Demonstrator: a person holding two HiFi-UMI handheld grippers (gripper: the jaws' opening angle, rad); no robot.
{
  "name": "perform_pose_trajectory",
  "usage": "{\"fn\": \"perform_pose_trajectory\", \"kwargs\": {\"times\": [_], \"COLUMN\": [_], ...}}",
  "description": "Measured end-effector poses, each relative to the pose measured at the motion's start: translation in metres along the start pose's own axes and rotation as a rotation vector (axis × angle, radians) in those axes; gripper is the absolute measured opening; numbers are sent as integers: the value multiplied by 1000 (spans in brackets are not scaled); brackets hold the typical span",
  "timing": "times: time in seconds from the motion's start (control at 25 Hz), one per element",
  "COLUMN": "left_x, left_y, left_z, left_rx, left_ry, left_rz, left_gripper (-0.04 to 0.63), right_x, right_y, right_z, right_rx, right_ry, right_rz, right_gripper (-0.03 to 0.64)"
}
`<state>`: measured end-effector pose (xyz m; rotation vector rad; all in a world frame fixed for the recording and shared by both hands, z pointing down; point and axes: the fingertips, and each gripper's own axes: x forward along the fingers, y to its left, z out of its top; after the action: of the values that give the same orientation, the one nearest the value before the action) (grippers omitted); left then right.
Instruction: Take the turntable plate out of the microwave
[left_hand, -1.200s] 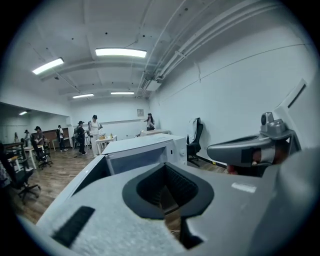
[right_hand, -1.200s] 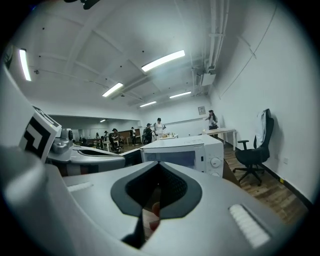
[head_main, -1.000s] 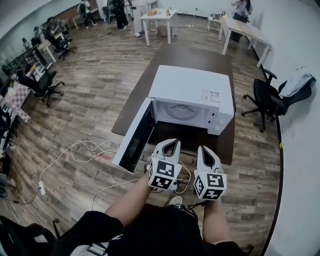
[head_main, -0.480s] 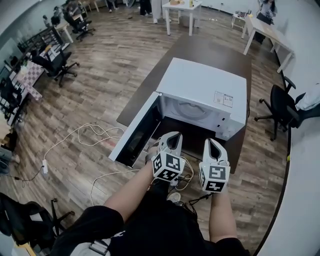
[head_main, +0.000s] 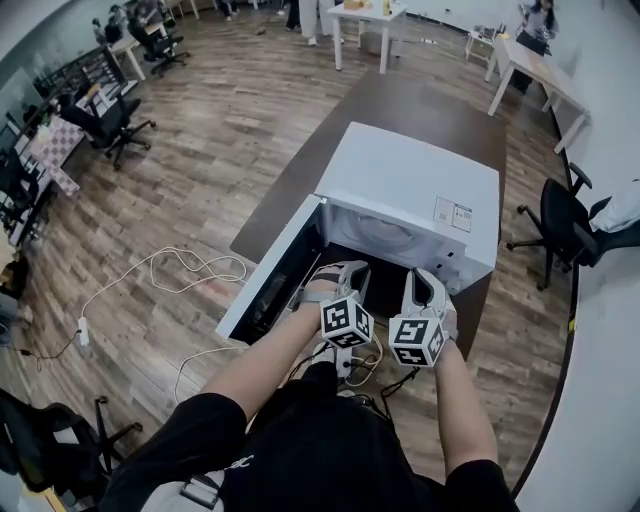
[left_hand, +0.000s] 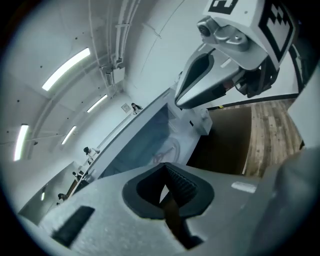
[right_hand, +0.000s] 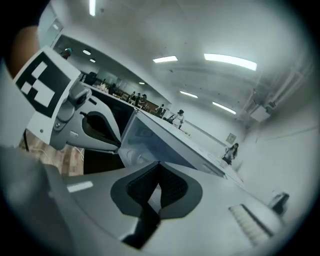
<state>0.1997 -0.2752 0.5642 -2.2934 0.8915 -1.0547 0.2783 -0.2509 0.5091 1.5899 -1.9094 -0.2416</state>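
Note:
A white microwave (head_main: 415, 190) stands on a dark table, its door (head_main: 272, 280) swung open to the left. Inside the cavity lies the round glass turntable plate (head_main: 388, 232), partly hidden by the roof. My left gripper (head_main: 346, 270) and right gripper (head_main: 426, 278) hover side by side just in front of the opening, both shut and holding nothing, not touching the plate. In the left gripper view the shut jaws (left_hand: 167, 189) point at the cavity and plate (left_hand: 166, 150), with the right gripper (left_hand: 210, 75) beside them. The right gripper view shows its shut jaws (right_hand: 159, 189) and the microwave (right_hand: 165, 145).
The dark brown table (head_main: 400, 95) extends behind the microwave. White cables (head_main: 190, 268) trail over the wooden floor at the left and under my arms. A black office chair (head_main: 560, 220) stands at the right. White tables (head_main: 365, 20) and people are far off.
Both grippers have moved forward and down to the microwave's open front, and each has rolled onto its side. The microwave now sits closer in the head view.

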Motion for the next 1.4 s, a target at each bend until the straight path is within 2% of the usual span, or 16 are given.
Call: {"fn": "perform_pose_trajectory", "kwargs": {"times": [0.2, 0.44, 0.56, 0.72, 0.8, 0.92, 1.0, 1.12, 1.2, 1.4], "left_x": [36, 63, 75, 85, 90, 95, 96, 97, 99, 104], "left_y": [-3, -1, -7, -9, -9, -7, -7, -8, -10, -9], "left_z": [-20, -26, -30, -36, -42, -47, -48, -49, -50, -47], "left_rx": [157, 248, 288, 343, 350, 322, 307, 329, 335, 319], "left_ry": [47, 62, 66, 72, 79, 75, 65, 50, 45, 44], "left_rz": [-38, -64, -94, -125, -138, -150, -159, -159, -155, -148], "left_gripper": [8, 8, 8, 12, 20, 35, 51, 75, 78, 83], "right_x": [39, 72, 84, 101, 106, 113, 119, 127, 134, 150], "right_y": [13, 27, 28, 28, 29, 30, 32, 40, 40, 33], "right_z": [-20, -50, -66, -83, -85, -88, -92, -93, -91, -105], "right_rx": [-203, -409, -480, -495, -499, -532, -598, -732, -779, -792], "right_ry": [51, 127, 176, 244, 258, 272, 290, 299, 295, 381], "right_rz": [43, 78, 78, 77, 68, 48, 44, 50, 41, 38], "right_gripper": [9, 9, 11, 30, 51, 82, 101, 119, 123, 133]}}
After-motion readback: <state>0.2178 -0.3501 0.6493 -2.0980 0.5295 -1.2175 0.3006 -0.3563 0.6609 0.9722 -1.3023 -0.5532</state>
